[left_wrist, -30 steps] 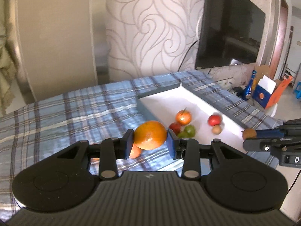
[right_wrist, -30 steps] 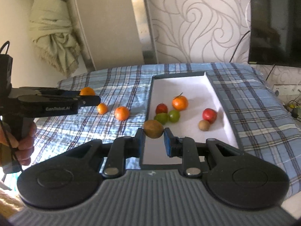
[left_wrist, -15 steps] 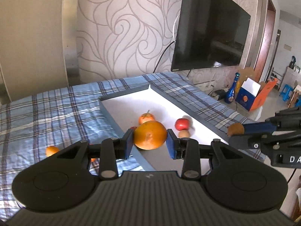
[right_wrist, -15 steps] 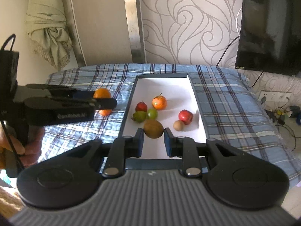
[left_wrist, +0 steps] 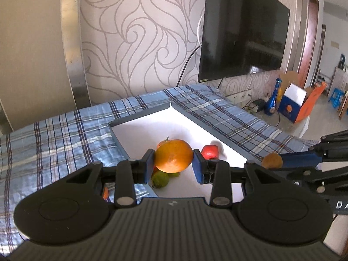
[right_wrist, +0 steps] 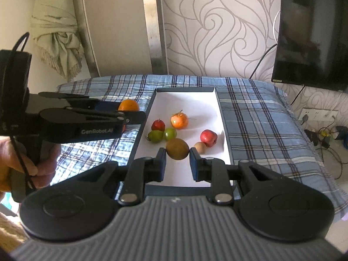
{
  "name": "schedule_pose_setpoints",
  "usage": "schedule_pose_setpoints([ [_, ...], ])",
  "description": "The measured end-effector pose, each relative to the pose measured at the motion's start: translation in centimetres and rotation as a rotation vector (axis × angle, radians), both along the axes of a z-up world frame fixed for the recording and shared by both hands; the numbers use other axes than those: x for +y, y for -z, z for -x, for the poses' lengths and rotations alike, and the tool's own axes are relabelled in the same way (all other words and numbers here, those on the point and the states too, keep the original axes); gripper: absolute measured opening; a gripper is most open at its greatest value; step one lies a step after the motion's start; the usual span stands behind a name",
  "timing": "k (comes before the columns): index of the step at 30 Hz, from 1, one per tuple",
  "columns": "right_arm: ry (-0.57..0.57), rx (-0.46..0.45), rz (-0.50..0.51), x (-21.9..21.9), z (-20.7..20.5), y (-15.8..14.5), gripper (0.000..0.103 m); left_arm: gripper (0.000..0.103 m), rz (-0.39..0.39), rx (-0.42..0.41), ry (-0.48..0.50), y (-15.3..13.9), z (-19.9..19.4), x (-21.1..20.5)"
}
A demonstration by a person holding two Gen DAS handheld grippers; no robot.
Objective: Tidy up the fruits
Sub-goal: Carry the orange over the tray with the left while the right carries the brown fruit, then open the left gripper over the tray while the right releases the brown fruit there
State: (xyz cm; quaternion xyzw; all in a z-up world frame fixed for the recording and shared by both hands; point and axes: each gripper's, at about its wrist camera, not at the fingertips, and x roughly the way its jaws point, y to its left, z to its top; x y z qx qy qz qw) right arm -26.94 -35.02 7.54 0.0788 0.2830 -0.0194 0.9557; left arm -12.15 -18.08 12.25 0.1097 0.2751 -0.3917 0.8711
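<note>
left gripper (left_wrist: 174, 162): its two fingers (left_wrist: 148, 165) clamp a large orange (left_wrist: 174, 156) from both sides, the fruit held in the air above the near left part of the tray (left_wrist: 217, 128). right gripper (right_wrist: 177, 165): its fingers (right_wrist: 161, 163) are drawn narrow and pinch a brown kiwi (right_wrist: 177, 149), held over the near half of the same tray. in the left wrist view the right gripper enters from the right edge with the kiwi at its tip, over the tray's right rim; in the right wrist view the left gripper reaches in from the left, the orange at its tip just outside the tray's left wall, and a hand (right_wrist: 32, 163) grips its handle.

the tray is a shallow rectangular box with dark walls and a white floor, lying on a surface covered with a blue plaid cloth (right_wrist: 261, 117). on the tray floor: a small orange with a stem (right_wrist: 179, 120), a dark red fruit (right_wrist: 158, 125) to its left, two green fruits (right_wrist: 155, 136) side by side and touching below these, a red apple (right_wrist: 208, 137) toward the right wall, and a small tan round fruit (right_wrist: 200, 147) touching the apple's near left side. in the left wrist view one more bit of orange fruit (left_wrist: 105, 192) shows on the cloth left of the tray, mostly hidden behind the gripper body.

background: swirl-patterned wallpaper (left_wrist: 139, 43), a dark wall-mounted television (left_wrist: 243, 37), a knotted pale curtain (right_wrist: 56, 28) at upper left of the right wrist view.
</note>
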Motion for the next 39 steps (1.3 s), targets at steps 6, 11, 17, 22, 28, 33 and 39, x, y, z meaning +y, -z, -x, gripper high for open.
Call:
schedule_pose_setpoints([
  [6,0.013,-0.03,-0.038,-1.1,0.0,0.5,0.026,0.043,-0.03,-0.009,0.015,-0.3,-0.1,-1.9],
  [11,0.029,-0.038,-0.04,-1.8,0.1,0.3,0.026,0.043,-0.031,0.011,0.019,0.4,0.0,-2.9],
  [17,0.022,-0.011,0.002,-2.1,0.1,0.0,0.026,0.043,0.008,0.044,0.006,1.5,-0.1,-3.2],
  [22,0.005,0.014,0.061,-1.9,0.3,-0.7,0.026,0.043,0.044,0.076,-0.015,2.4,-0.3,-3.6],
  [28,-0.002,0.034,0.09,-2.0,0.6,-0.8,0.026,0.043,0.049,0.091,-0.022,3.2,-0.6,-4.3],
  [33,0.008,0.029,0.064,-2.5,0.7,-0.5,0.026,0.046,-0.01,0.065,-0.012,3.5,-0.5,-5.1],
  [39,0.019,0.012,0.011,-2.9,0.4,0.1,0.026,0.06,-0.034,0.04,0.0,2.8,-0.6,-4.8],
])
